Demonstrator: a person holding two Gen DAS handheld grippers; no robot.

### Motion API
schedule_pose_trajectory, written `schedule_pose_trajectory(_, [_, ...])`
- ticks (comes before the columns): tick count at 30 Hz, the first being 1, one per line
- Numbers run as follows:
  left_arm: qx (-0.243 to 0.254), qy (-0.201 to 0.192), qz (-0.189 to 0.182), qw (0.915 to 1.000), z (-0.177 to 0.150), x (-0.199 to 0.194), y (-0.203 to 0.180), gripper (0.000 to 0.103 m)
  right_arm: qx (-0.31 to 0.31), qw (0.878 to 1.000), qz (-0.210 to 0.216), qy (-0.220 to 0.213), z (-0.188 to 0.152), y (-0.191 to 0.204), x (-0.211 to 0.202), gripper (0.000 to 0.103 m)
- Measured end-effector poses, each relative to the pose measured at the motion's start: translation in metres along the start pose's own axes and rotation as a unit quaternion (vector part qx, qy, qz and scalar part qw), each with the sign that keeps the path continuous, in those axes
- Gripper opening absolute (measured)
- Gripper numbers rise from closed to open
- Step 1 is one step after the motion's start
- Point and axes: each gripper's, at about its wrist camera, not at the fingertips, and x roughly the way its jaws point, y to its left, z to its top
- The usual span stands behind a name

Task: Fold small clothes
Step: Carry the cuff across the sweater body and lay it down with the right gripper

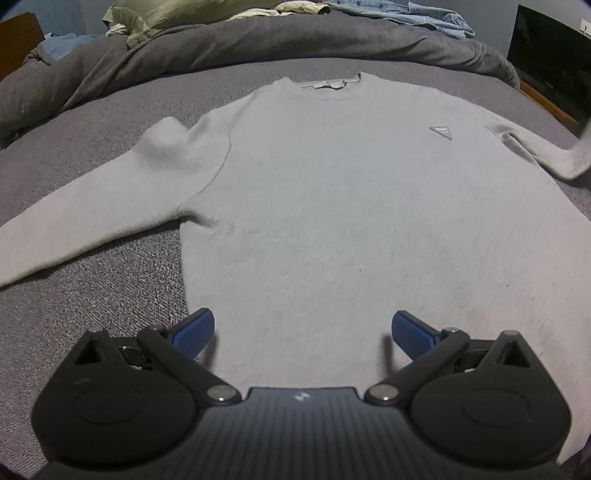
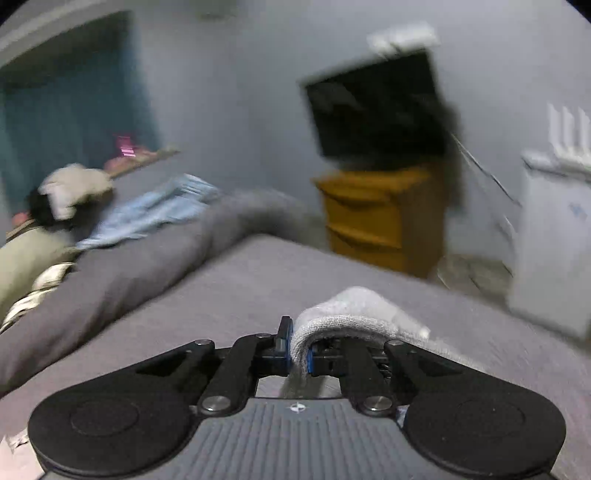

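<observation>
A light grey sweater (image 1: 332, 206) lies flat, front up, on the grey bed cover (image 1: 103, 288), collar at the far side. Its left sleeve (image 1: 92, 214) stretches out to the left. Its right sleeve (image 1: 546, 151) rises off the bed at the right edge. My left gripper (image 1: 301, 330) is open and empty, hovering over the sweater's lower hem. In the right wrist view my right gripper (image 2: 297, 350) is shut on the sweater's sleeve cuff (image 2: 354, 314), which drapes over the right finger. That view is motion blurred.
A rumpled grey duvet (image 1: 258, 40) with a light blue shirt (image 1: 424, 18) and a pale green garment (image 1: 155, 18) lies along the bed's far side. A yellow-brown drawer unit (image 2: 384, 218) with a dark screen (image 2: 376, 110) stands beside the bed, and a white unit (image 2: 554, 236) at right.
</observation>
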Motion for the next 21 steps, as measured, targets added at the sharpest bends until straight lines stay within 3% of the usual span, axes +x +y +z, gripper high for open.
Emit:
schedule_pose_trajectory(3, [-0.003, -0.005, -0.002, 1.0000, 0.000, -0.004, 0.001, 0.103, -0.054, 0.996, 0.055, -0.036, 0.004, 0.057, -0.013, 0.008])
schedule_pose_trajectory(6, [-0.004, -0.009, -0.005, 0.9999, -0.001, -0.008, 0.002, 0.103, -0.121, 0.982, 0.123, -0.072, -0.002, 0.118, -0.035, 0.008])
schedule_pose_trajectory(9, [-0.008, -0.012, -0.008, 0.9999, -0.001, -0.011, 0.004, 0.103, -0.187, 0.959, 0.192, -0.091, -0.022, 0.176, -0.060, 0.008])
schedule_pose_trajectory(12, [-0.014, -0.014, -0.013, 0.9997, 0.001, -0.012, 0.006, 0.103, -0.261, 0.926, 0.255, -0.097, -0.051, 0.235, -0.083, 0.008])
schedule_pose_trajectory(15, [-0.014, -0.015, -0.017, 0.9996, 0.002, -0.012, 0.006, 0.103, -0.312, 0.896, 0.305, -0.082, -0.089, 0.283, -0.104, 0.008])
schedule_pose_trajectory(21, [-0.022, -0.020, -0.013, 0.9995, 0.008, -0.006, 0.008, 0.103, -0.389, 0.841, 0.376, 0.020, -0.186, 0.350, -0.128, 0.008])
